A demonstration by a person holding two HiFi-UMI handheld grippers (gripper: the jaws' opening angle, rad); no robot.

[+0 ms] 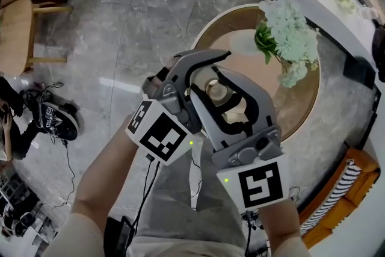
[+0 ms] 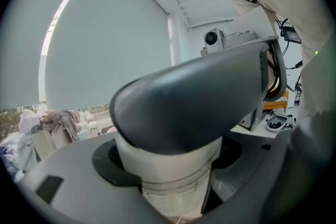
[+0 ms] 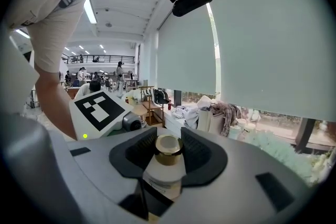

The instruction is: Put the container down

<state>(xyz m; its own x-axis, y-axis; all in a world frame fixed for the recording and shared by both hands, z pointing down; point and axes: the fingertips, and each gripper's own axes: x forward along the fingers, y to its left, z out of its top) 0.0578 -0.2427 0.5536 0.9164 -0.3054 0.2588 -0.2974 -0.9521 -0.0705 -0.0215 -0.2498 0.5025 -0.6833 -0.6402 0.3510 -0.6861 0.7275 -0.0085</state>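
The container (image 1: pixel 215 91) is a small white bottle with a gold cap, and both grippers hold it above the round wooden table (image 1: pixel 301 111). In the head view my left gripper (image 1: pixel 204 78) comes in from the left, my right gripper (image 1: pixel 227 104) from the right, and their jaws cross around the bottle. In the right gripper view the black pads (image 3: pixel 197 152) press on the neck of the container (image 3: pixel 164 173), just below the cap. The left gripper view has the white body of the container (image 2: pixel 173 176) wedged between the grey jaws. Its base is hidden.
A white vase (image 1: pixel 246 42) with pale green flowers (image 1: pixel 289 39) stands on the table just beyond the grippers. A wooden chair (image 1: pixel 24 27) and dark shoes (image 1: pixel 57 120) are on the marble floor at left. An orange striped seat (image 1: pixel 346 192) is at bottom right.
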